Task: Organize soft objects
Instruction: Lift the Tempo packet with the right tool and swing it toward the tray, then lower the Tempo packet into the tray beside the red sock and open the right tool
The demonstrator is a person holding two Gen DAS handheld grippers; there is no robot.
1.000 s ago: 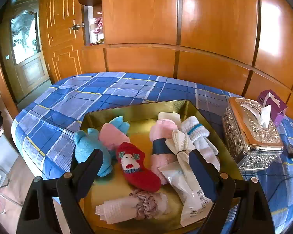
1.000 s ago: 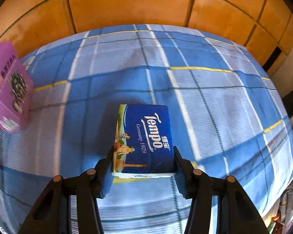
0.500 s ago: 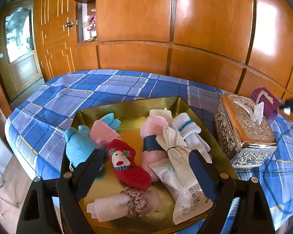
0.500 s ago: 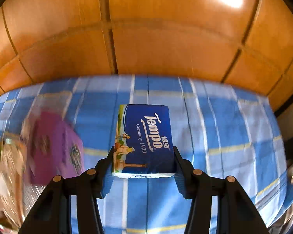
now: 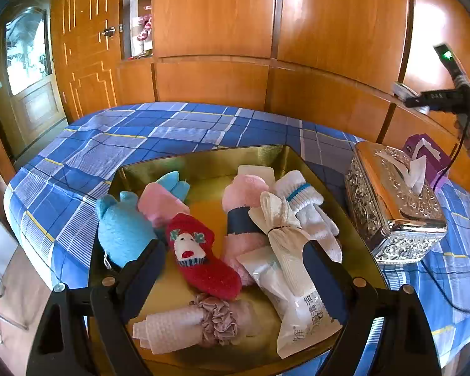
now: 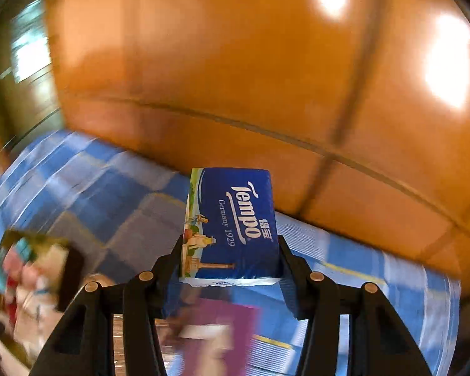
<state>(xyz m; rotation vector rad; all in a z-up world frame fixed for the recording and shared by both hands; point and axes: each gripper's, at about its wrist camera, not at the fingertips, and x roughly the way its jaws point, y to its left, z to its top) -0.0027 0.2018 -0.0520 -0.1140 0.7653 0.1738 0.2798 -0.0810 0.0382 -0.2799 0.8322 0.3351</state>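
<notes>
Your right hand-held gripper point(image 6: 230, 269) is clamped on the blue Tempo tissue pack point(image 6: 232, 222) by its long sides, aloft above the bed point(image 6: 116, 194); it looks light, squashy and slick-wrapped, so grip it gently, while your left hand-held gripper point(image 5: 235, 269) hangs wide open over the gold tray point(image 5: 203, 163).

The blue tissue pack point(image 6: 232, 222) read "Tempo", "Germany 1929", plus Chinese characters; the white plastic packet point(image 5: 300, 310) carried Chinese print, too small to read.
</notes>
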